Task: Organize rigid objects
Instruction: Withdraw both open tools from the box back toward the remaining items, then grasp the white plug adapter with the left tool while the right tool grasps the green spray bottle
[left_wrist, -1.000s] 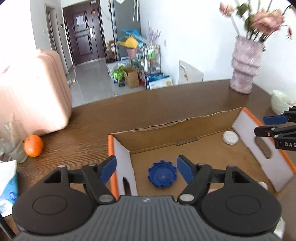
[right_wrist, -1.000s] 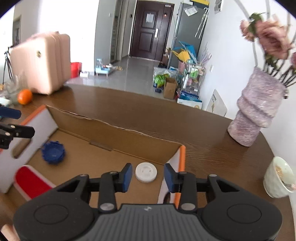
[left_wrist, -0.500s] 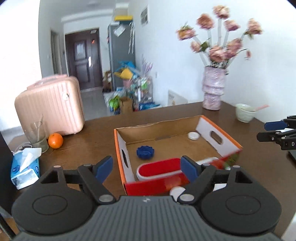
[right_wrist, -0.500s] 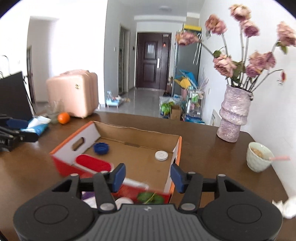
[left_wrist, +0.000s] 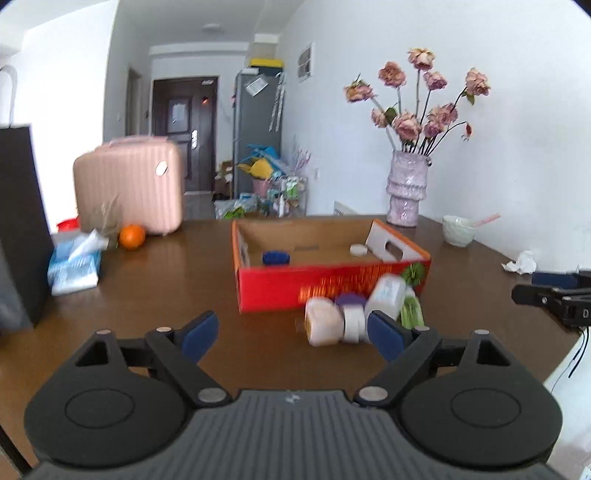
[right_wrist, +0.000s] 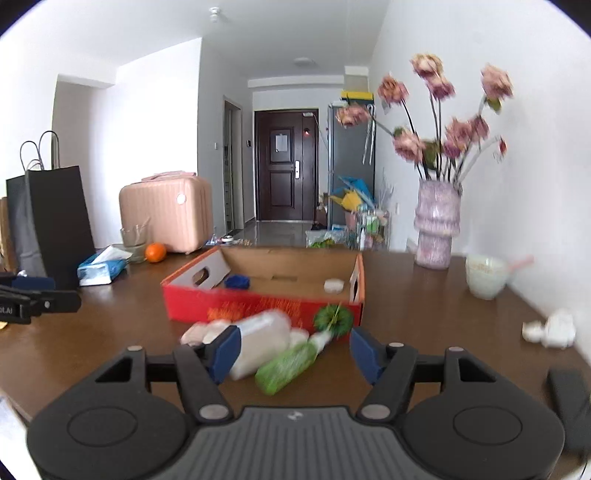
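Only "DAS" on right gripper (left_wrist: 546, 291)

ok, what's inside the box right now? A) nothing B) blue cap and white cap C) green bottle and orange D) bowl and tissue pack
B: the blue cap and the white cap lie on the floor of the box; the bottles lie on the table in front of it.

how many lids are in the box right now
2. A blue lid lies near the left end of the box, a white lid near the right end by the handle cutout. The near wall may hide more.
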